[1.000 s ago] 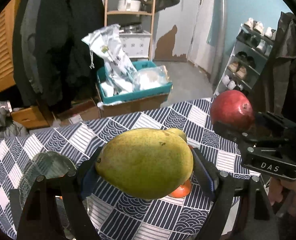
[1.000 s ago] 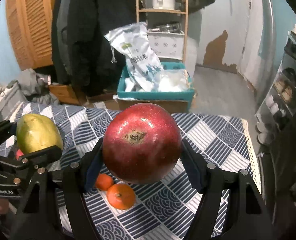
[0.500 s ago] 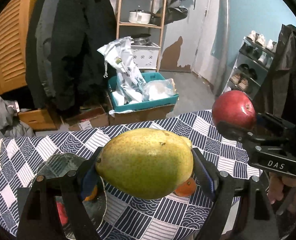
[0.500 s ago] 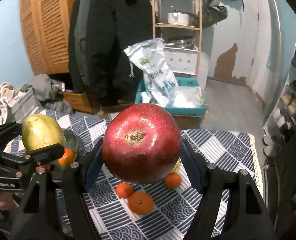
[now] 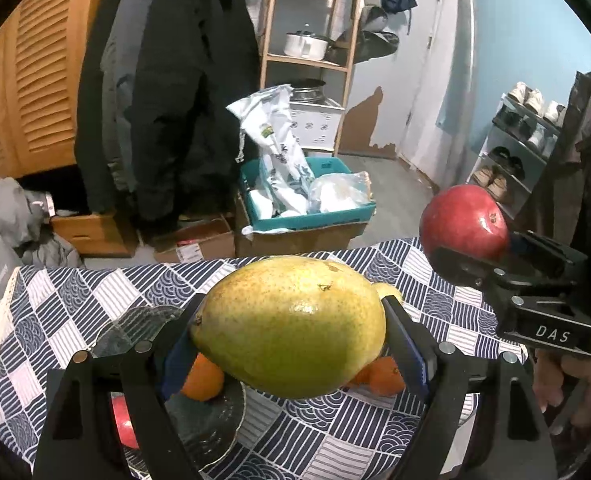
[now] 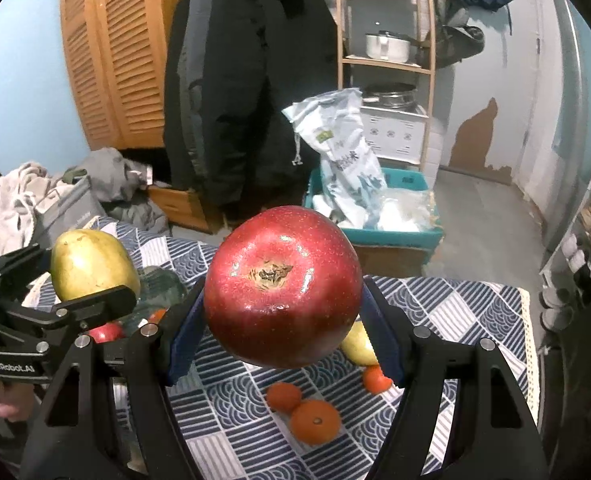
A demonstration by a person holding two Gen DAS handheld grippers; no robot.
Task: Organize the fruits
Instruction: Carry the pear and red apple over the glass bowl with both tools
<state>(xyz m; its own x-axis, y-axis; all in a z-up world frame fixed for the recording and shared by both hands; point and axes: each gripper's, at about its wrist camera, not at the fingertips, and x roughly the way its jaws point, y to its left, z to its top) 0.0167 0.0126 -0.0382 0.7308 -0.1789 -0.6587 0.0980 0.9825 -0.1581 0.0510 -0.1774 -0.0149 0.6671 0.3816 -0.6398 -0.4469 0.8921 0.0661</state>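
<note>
My left gripper [image 5: 291,332] is shut on a yellow-green pear [image 5: 291,326] and holds it well above the table; it shows at the left of the right wrist view [image 6: 91,266]. My right gripper [image 6: 283,300] is shut on a red apple [image 6: 281,286], also raised; it shows at the right of the left wrist view [image 5: 463,220]. A glass plate [image 5: 211,424] below the left gripper holds an orange [image 5: 201,378] and a red fruit [image 5: 125,422]. Oranges [image 6: 313,420] and a second pear [image 6: 359,344] lie on the patterned tablecloth [image 6: 455,312].
Beyond the table's far edge stand a teal crate with white bags [image 5: 307,200], cardboard boxes [image 5: 199,244], hanging dark coats [image 5: 167,92], a wooden shelf with a pot [image 5: 305,44] and a shoe rack [image 5: 527,140]. A pile of clothes [image 6: 55,196] lies at left.
Both grippers have risen and drawn back with their fruit still held. The table now sits lower in view and the plate with its fruit has come into sight.
</note>
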